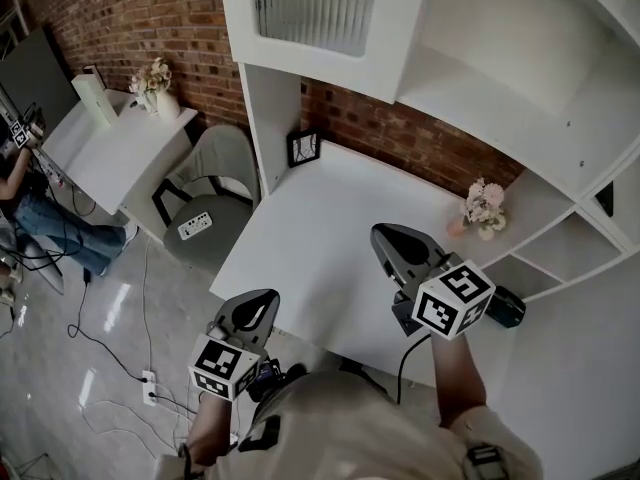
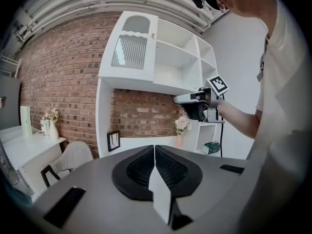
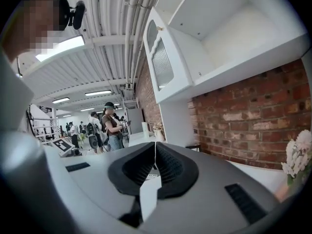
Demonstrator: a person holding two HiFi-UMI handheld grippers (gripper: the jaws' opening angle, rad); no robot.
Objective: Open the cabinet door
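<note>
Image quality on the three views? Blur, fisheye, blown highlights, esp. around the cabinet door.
Head view: sharp, straight edges bowed, light streaks glaring on the floor, cabinet door steeply foreshortened. Left gripper view: heavy fisheye, black corners, cabinet door evenly lit and crisp. Right gripper view: ceiling light blown out, cabinet door seen nearly edge-on, mosaic patch top left.

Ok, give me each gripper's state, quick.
Left gripper: closed, holding nothing.
Right gripper: closed, holding nothing.

Bright overhead strip lights point(image 3: 61, 47); fisheye edges vignetted, sharp focus.
</note>
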